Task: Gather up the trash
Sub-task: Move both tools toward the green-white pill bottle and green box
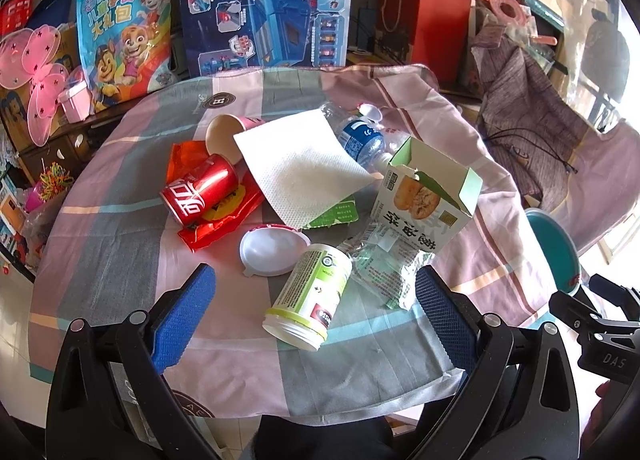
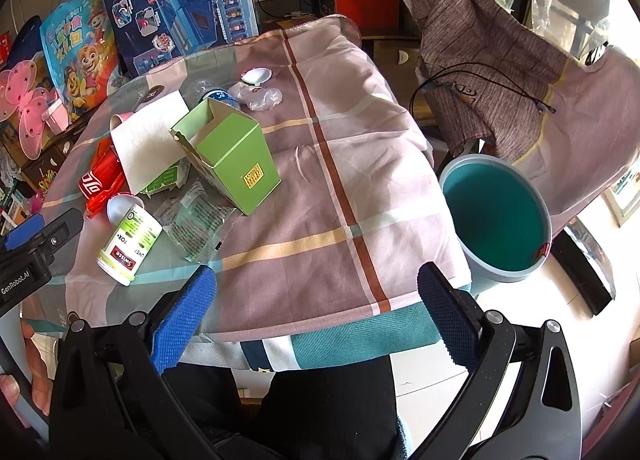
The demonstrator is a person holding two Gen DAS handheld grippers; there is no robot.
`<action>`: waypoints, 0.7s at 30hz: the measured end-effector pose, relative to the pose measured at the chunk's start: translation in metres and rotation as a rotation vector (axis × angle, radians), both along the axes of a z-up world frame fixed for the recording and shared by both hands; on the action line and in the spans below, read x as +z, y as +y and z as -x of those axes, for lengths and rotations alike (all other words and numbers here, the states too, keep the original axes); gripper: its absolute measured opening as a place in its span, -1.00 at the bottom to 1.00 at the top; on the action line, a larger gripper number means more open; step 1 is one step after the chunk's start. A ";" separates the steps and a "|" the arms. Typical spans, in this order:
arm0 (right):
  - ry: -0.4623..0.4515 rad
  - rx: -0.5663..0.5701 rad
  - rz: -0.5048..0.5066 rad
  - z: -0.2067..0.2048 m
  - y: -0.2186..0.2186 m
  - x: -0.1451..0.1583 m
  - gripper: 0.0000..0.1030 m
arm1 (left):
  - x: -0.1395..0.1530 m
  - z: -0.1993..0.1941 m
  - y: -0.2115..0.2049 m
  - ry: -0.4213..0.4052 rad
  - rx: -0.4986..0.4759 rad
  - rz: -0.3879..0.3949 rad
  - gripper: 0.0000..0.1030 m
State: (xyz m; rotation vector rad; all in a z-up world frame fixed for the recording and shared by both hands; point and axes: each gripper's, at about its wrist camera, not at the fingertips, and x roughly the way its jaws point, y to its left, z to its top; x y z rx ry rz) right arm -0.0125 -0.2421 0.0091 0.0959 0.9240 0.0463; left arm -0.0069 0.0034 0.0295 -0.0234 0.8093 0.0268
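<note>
A heap of trash is seen on a cloth-covered table. Nearest the spread, empty left gripper lies a toppled supplement bottle — likely light, stiff and slick, best pinched across its body. The right gripper is also spread, empty. A teal bin stands past the table's right edge, bare cloth between

We've got trash piled on the table: a red cola can on its side, white napkin, open green carton, tipped supplement bottle, teal bin beside the table.
</note>
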 end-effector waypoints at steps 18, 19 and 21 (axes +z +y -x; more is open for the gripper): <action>0.011 0.020 0.010 -0.002 0.005 -0.008 0.88 | -0.007 -0.001 0.007 0.013 -0.002 0.002 0.94; 0.011 0.022 0.011 -0.002 0.006 -0.008 0.88 | -0.008 -0.001 0.008 0.013 -0.003 -0.001 0.94; 0.011 0.026 0.013 -0.002 0.007 -0.010 0.88 | -0.009 -0.001 0.009 0.013 -0.006 -0.007 0.94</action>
